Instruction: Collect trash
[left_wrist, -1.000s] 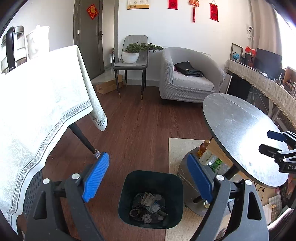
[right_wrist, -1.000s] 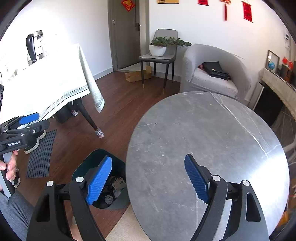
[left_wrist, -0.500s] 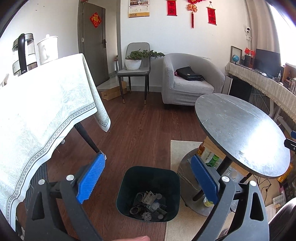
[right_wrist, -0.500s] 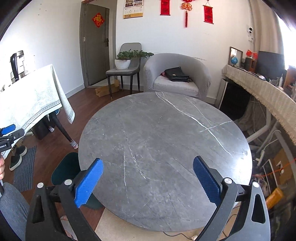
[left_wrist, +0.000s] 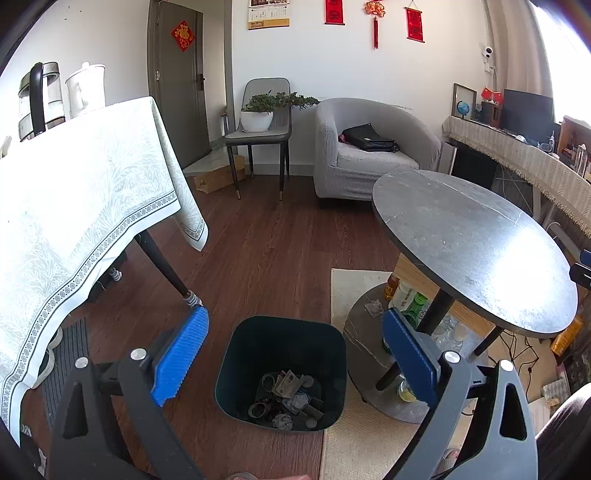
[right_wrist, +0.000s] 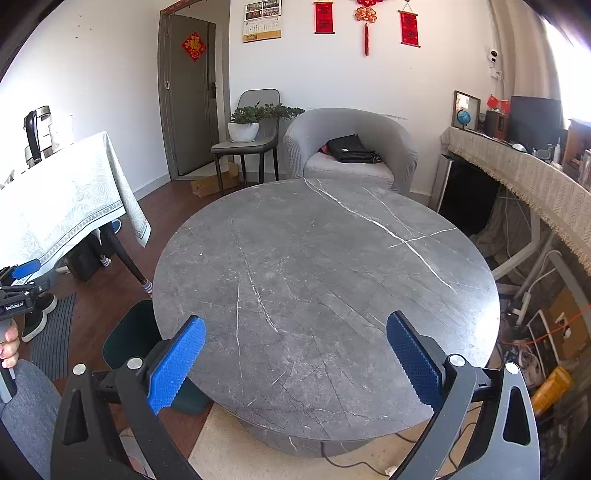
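- My left gripper (left_wrist: 291, 354) hangs wide and empty over the dark bin (left_wrist: 280, 373), trash (left_wrist: 290, 400) inside.
- My right gripper (right_wrist: 295, 356) is wide, holding nothing; round grey table (right_wrist: 325, 280) at twelve o'clock.

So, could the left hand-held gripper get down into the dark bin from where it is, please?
Probably yes: the left hand-held gripper is open and empty above the bin, whose top is uncovered, with only trash at the bottom.

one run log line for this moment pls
left gripper: open, empty, over trash bin | right gripper: open, empty, over round table | bin: holds trash
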